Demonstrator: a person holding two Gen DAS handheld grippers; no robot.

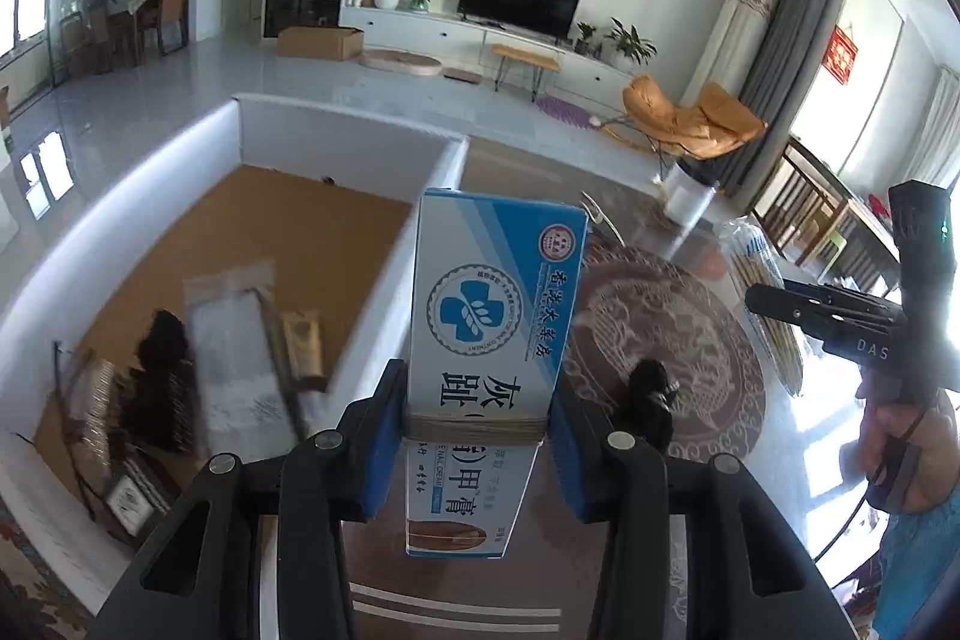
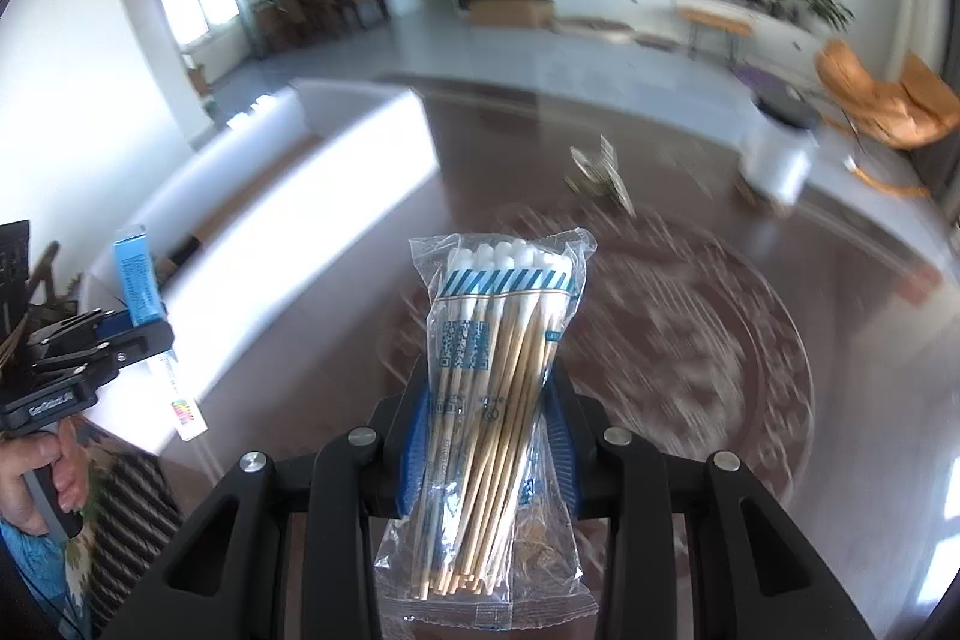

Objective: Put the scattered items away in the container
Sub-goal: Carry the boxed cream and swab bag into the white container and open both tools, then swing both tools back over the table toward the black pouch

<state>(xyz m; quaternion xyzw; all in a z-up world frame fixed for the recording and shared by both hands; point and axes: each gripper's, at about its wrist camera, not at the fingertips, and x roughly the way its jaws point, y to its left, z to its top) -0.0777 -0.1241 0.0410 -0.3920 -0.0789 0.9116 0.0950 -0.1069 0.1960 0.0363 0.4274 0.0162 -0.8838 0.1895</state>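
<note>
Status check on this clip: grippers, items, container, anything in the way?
Left gripper shut on blue-and-white box. Right gripper shut on cotton swab packet. White container partly filled, to the left. Small black item remains on table; path looks clear.

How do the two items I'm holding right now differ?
The blue-and-white box in the left claw is rigid, opaque card with a band around it; the cotton swab packet in the right claw is a soft clear bag showing wooden sticks. Both stand upright, clamped, lifted off the table.
</note>
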